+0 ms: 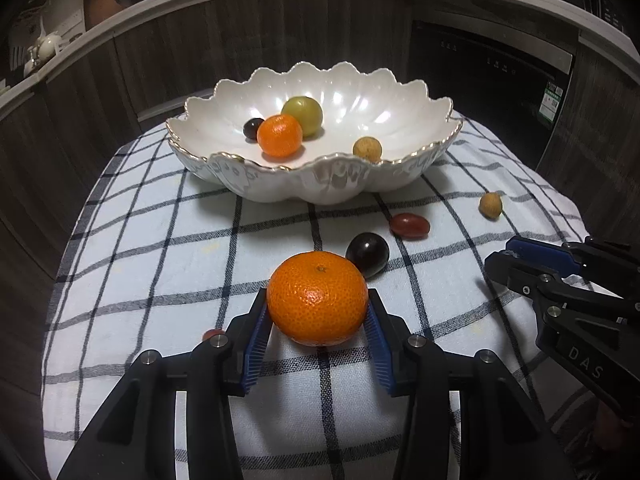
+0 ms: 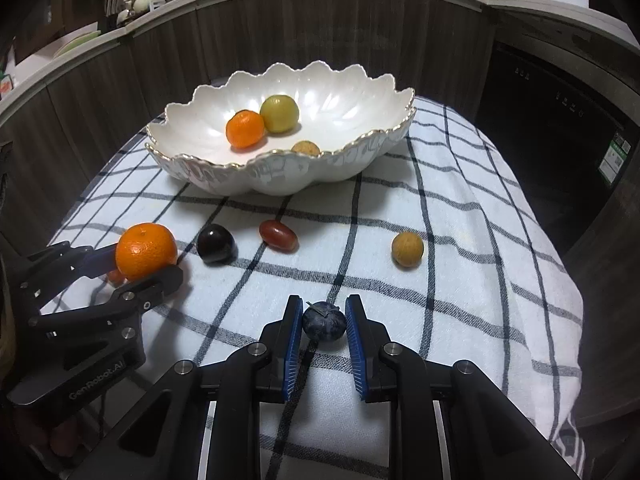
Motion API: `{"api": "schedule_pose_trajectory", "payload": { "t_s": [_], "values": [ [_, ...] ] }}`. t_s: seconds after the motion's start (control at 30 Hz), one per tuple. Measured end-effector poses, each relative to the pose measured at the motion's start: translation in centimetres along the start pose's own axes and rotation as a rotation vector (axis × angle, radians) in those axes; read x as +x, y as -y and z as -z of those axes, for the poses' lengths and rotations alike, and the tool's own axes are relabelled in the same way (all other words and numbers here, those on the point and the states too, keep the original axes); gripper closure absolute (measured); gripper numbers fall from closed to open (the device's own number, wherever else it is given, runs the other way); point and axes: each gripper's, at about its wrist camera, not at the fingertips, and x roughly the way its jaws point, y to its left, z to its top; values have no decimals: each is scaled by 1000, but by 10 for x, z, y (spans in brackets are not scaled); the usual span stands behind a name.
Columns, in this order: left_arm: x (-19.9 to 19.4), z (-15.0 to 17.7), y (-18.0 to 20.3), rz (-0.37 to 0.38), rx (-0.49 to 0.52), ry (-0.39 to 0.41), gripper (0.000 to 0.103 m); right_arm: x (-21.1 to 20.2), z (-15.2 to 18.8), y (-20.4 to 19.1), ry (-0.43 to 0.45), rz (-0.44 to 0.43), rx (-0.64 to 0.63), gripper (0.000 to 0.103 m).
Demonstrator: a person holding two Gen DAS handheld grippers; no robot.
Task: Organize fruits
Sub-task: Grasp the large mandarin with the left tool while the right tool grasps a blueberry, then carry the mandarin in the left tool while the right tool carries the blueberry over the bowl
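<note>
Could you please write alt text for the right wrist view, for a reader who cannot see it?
The right gripper straddles a small dark blueberry on a checked cloth. At left, the left gripper grips a mandarin; a dark plum, red tomato and tan longan lie before a scalloped white bowl holding more fruit.

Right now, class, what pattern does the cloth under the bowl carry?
The cloth is white with a dark checked grid, clearest in the right wrist view.
</note>
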Motion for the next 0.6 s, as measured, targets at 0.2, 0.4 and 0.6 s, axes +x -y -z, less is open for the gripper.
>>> {"api": "schedule_pose_trajectory", "payload": {
  "t_s": [0.2,0.4,0.6],
  "values": [
    [-11,-3,-2,-10,-8,20,59,-8,-4,-2,20,0,-4,80],
    [-20,-7,-4,-21,-17,38,59,-15,-10,-3,39,-1,-2,80],
    [-29,-15,-6,-26,-25,59,59,-21,-18,0,52,-8,16,80]
  ]
}}
